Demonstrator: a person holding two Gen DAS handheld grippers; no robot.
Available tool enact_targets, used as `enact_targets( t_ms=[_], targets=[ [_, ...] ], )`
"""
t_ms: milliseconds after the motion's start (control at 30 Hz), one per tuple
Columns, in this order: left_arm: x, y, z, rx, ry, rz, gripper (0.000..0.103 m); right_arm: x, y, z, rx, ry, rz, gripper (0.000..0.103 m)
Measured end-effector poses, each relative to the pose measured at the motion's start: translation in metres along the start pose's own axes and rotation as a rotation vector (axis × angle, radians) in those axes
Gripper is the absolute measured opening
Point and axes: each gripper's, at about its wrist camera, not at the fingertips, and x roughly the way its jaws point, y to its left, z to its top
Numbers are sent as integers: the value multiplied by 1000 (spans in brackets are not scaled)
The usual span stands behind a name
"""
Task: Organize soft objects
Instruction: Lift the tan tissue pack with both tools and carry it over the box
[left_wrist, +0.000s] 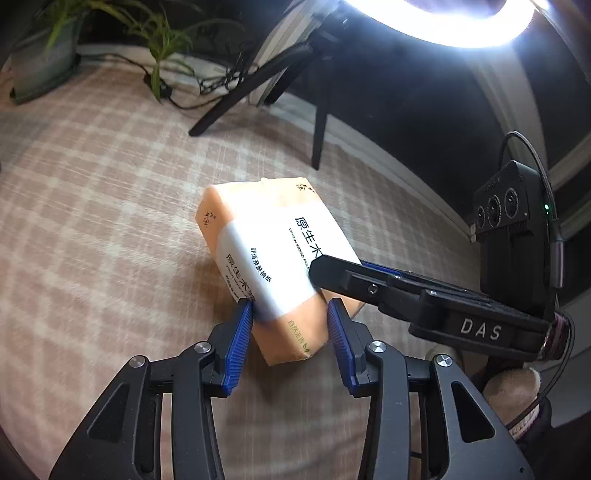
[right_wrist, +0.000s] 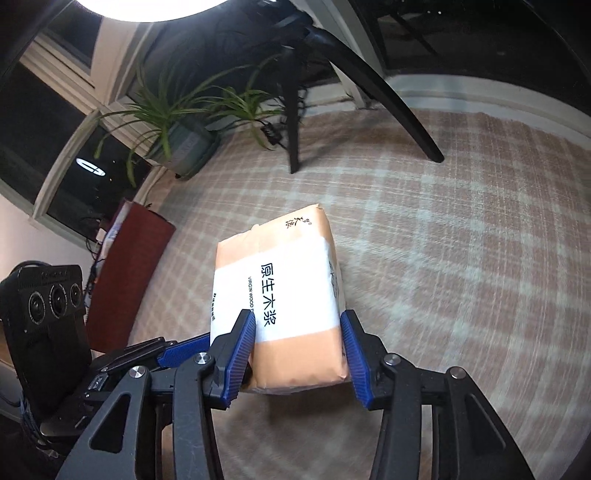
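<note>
I have one tissue pack (left_wrist: 275, 258) caught between both grippers above the checked cloth (left_wrist: 92, 221). My left gripper (left_wrist: 290, 314) clamps its near corner, the blue pads (left_wrist: 242, 332) pressing into the soft orange wrapper on either side. My right gripper (right_wrist: 297, 325) grips the same tissue pack (right_wrist: 280, 295) by its near end, its pads set against the two long sides, so both pairs of fingers are closed on the pack, not on each other. In the left view the right gripper (left_wrist: 325, 271) reaches in from the right and lies across the white label.

The only container I see is the plant pot (right_wrist: 188, 147) at the far edge of the cloth, with long green leaves spilling out of it; I cannot see the soil. In the left view that plant pot (left_wrist: 44, 59) is blurred and half cut off at the corner.

Hard to read: the underside of the pack is hidden, so I cannot tell whether it touches the cloth at all. The ring lamp (left_wrist: 443, 22) blows out the upper edge, and only the legs of its black stand (right_wrist: 332, 74) show. A dark red box (right_wrist: 129, 273) by the window is partly behind the left gripper's camera unit, and I cannot make out what lies on top of it. The cloth is smeared with blur on the right.
</note>
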Motion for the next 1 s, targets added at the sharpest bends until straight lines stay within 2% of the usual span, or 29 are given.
enact_targets(
  t_ms=[233,433,733,1000],
  targets=[
    [-64,7,-21,25,-61,-19,40,-23,57,-18,-39,-45,12,44],
    [-126,29,-35,32,-139,-5,40,-30,128,-21,-131,-64,26,44],
    [-215,91,-52,-31,-268,53,38,2,238,-17,-266,-44,114,44],
    [-269,149,-66,-102,-341,113,38,48,325,-19,-360,0,186,44]
  ],
)
